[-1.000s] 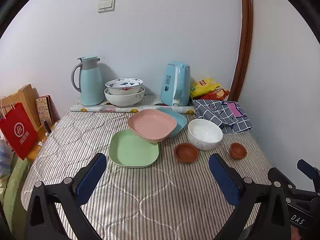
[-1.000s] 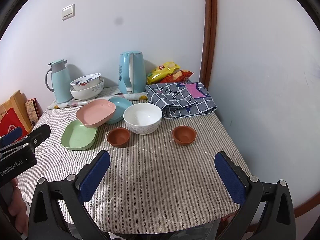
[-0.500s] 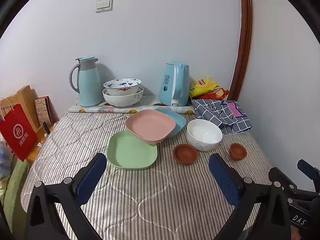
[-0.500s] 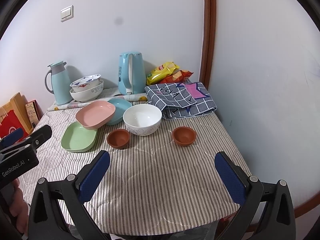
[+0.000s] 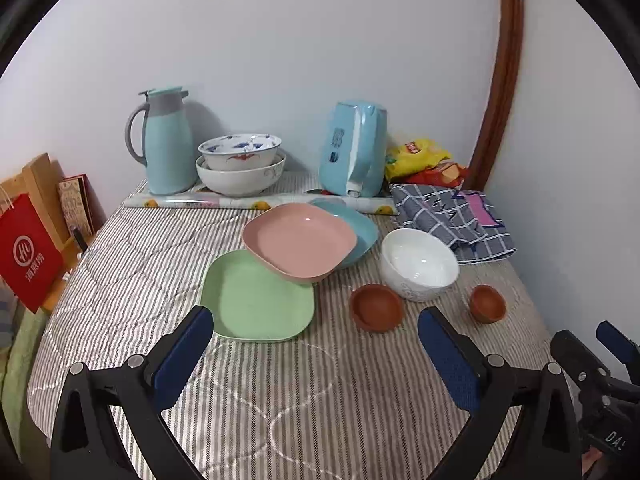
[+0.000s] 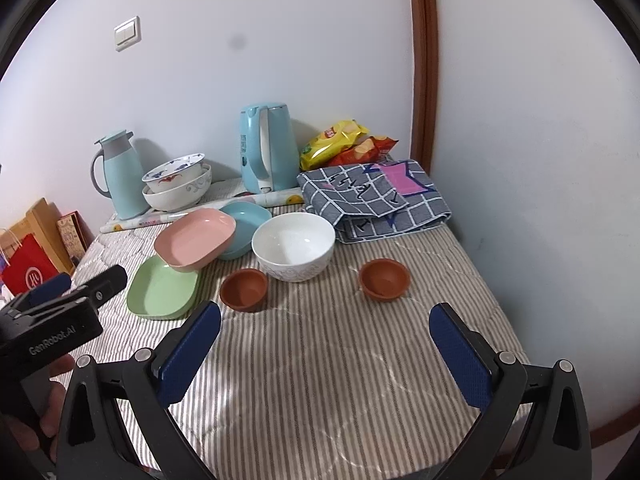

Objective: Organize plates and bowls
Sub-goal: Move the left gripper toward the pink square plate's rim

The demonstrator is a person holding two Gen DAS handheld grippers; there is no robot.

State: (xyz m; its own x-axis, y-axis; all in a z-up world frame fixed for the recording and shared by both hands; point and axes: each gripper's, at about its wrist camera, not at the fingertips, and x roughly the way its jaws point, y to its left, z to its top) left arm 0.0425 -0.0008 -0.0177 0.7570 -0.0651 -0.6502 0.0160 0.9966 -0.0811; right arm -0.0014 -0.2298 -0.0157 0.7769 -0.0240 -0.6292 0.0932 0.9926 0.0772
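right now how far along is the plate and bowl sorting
Barely started. Only the two patterned bowls by the wall are nested. Left gripper and right gripper are open and empty. Pink plate lies askew on the green plate and blue plate; white bowl and brown bowls sit loose.

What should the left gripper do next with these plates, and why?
Probably ease the open left gripper forward to the pink plate: it lies tilted across the green plate and blue plate, blocking any neat stack.
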